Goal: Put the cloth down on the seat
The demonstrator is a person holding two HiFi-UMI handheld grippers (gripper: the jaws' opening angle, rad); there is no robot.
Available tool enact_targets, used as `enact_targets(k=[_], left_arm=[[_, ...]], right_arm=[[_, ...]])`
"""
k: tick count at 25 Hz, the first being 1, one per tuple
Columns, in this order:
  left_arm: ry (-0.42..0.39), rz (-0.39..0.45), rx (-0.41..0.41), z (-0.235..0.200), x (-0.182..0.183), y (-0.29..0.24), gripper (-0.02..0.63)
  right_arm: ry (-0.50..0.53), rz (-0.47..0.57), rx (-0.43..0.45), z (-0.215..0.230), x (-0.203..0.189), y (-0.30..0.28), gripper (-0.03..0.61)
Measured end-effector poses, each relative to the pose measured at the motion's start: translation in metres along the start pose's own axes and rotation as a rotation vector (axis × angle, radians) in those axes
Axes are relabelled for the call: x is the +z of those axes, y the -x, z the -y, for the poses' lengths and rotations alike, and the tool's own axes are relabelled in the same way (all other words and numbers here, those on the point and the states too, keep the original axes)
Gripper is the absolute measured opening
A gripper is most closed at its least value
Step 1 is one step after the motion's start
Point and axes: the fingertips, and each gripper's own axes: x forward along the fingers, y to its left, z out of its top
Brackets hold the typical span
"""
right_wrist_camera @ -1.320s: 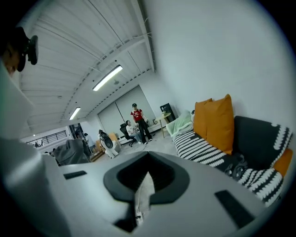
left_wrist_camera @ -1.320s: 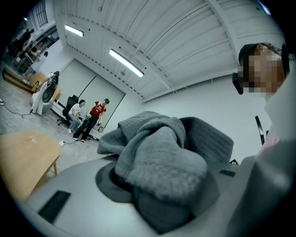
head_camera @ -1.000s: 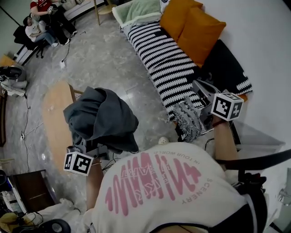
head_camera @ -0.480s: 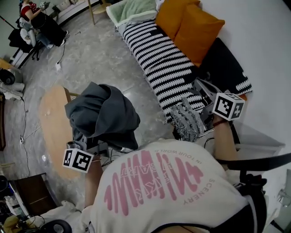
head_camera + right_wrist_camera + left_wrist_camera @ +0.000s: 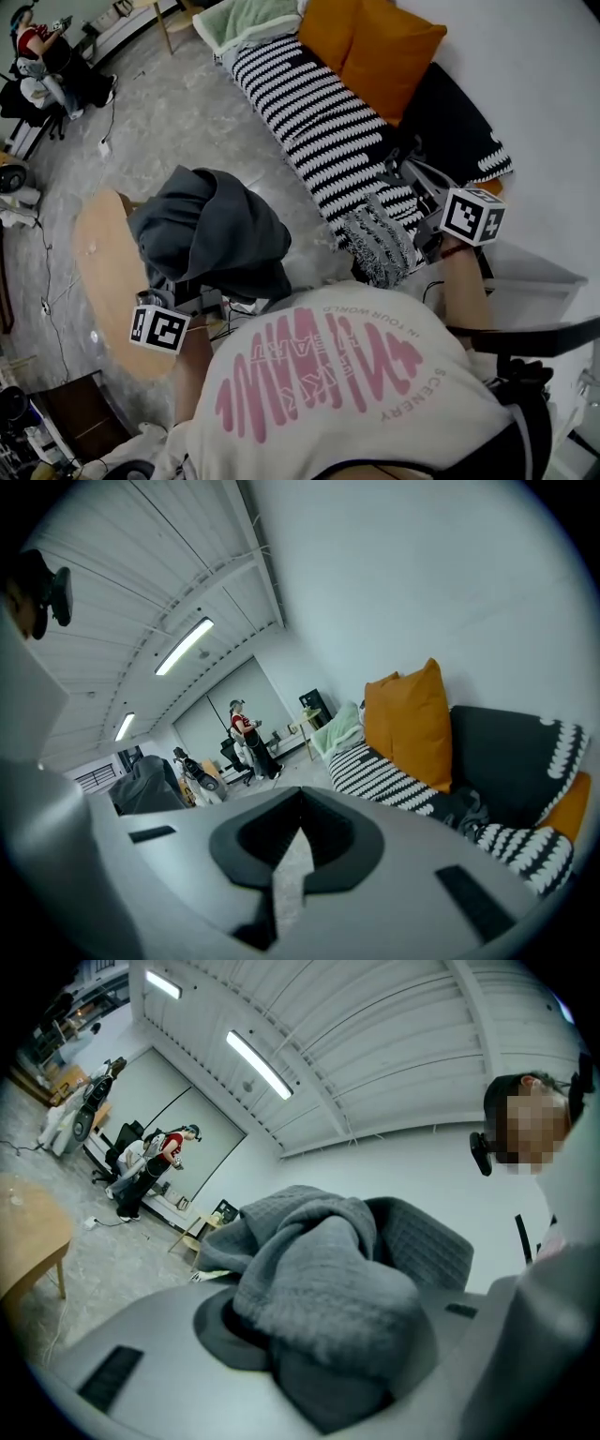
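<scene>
Hanging from left claw [image 5: 183, 298]: one cloth [image 5: 211, 234]

Right gripper [image 5: 301, 797] jaw tips together, nothing between. Orange cushions [image 5: 412, 719] lean on dark sofa [image 5: 506, 752]. Striped blanket [image 5: 375, 772] below cushions, pale green throw [image 5: 339, 731] just left, standing person [image 5: 246, 738] further left, grey cloth [image 5: 145, 785] far left.

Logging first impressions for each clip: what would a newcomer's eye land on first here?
A bunched dark grey cloth, clamped in the left gripper, is held up in the air at the left of the head view. At upper right runs the sofa, draped with a black-and-white striped blanket and backed by two orange cushions.
</scene>
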Motion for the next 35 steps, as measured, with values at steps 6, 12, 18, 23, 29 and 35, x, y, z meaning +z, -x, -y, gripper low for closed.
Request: enact_targets(k=[6,12,18,23,29,35], left_arm=[[-0.006,-0.071,-0.066,-0.011,-0.008,-0.048,0.181],[-0.003,-0.147,-0.199,-0.010,-0.026,-0.133,0.179],[-0.005,-0.204,-0.301,0.014,-0.025,-0.183,0.181],[-0.015,-0.264,-0.355,0.046,-0.013,-0.222,0.180],[-0.037,-0.315,-0.406,0.079,-0.025,-0.243,0.181],[-0.139,-0.317,-0.452,0.047,-0.077,-0.230,0.181]], right_arm=[[-0.080,0.121,0.069,-0.002,0.011,-0.002,0.011],[-0.105,0.169,0.047,0.011,0.028,-0.018,0.011],[-0.114,0.143,0.026,0.005,0.041,-0.034,0.011],[-0.131,0.127,0.010,0.001,0.075,-0.039,0.011],[-0.181,0.147,-0.011,0.027,0.092,-0.029,0.011],[-0.277,0.259,0.011,0.066,0.025,-0.043,0.011]])
